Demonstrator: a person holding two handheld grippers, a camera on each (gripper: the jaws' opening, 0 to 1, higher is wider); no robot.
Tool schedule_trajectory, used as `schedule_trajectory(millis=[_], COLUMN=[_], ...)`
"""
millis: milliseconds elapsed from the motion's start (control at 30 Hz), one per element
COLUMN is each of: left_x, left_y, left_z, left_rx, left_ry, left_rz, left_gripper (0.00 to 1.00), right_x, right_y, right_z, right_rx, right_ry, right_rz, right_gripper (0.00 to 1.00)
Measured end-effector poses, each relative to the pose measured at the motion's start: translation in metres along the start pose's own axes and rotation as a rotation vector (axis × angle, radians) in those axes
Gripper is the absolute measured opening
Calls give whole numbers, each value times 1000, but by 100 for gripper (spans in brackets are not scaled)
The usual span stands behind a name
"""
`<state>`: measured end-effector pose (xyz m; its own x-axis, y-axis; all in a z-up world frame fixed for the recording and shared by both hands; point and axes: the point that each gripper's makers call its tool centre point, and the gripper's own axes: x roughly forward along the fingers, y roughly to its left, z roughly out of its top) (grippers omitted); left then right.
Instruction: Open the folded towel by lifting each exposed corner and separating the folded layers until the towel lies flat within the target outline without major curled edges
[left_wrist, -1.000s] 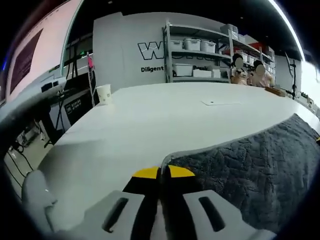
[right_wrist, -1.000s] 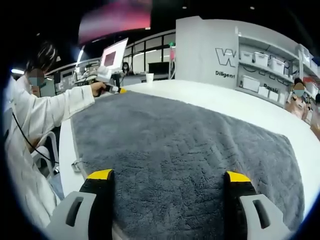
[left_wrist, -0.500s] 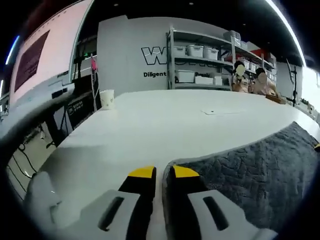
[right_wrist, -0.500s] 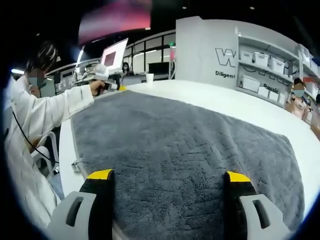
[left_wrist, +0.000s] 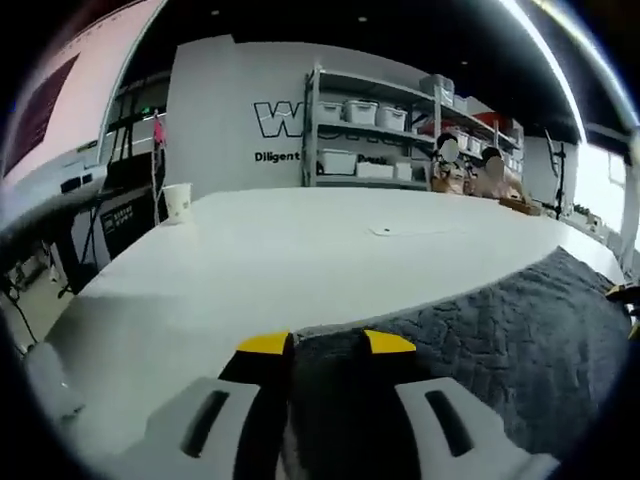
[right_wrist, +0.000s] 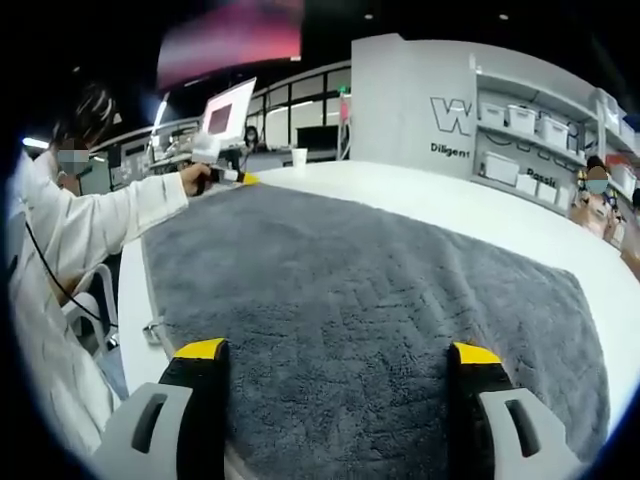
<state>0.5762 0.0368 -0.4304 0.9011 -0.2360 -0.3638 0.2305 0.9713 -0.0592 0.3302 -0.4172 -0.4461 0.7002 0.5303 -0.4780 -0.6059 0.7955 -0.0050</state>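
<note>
- white table (left_wrist: 300, 250)
- grey wall (left_wrist: 220, 110) with partial lettering
- metal shelves (left_wrist: 385, 135) holding white bins (left_wrist: 338, 161)
- paper cup (left_wrist: 177, 201) at table edge
- monitor (right_wrist: 228, 110) behind
- dark ceiling, strip light (left_wrist: 545, 60)

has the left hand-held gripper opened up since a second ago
Yes. The left hand-held gripper was shut on the towel corner by the table edge; now its yellow tips stand apart with the towel edge between them.

Left claw (left_wrist: 326, 343) jaws slightly parted; right claw (right_wrist: 338, 352) jaws spread wide.
</note>
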Motion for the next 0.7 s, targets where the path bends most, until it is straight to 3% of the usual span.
schedule_trajectory(millis=[200, 433, 700], left_x=[1, 2, 2], left_y=[1, -1, -1], left_z=[-3, -4, -2], left_rx=[-23, 35, 9], left_ry=[-15, -13, -16], left_rz=[-7, 9, 11], left_gripper=[26, 26, 30], right_x=[0, 0, 1], right_y=[0, 0, -1], right_z=[0, 1, 1], right_rx=[0, 0, -2], right_ry=[-2, 2, 5], right_rz=[0, 1, 4], right_gripper=[88, 88, 88])
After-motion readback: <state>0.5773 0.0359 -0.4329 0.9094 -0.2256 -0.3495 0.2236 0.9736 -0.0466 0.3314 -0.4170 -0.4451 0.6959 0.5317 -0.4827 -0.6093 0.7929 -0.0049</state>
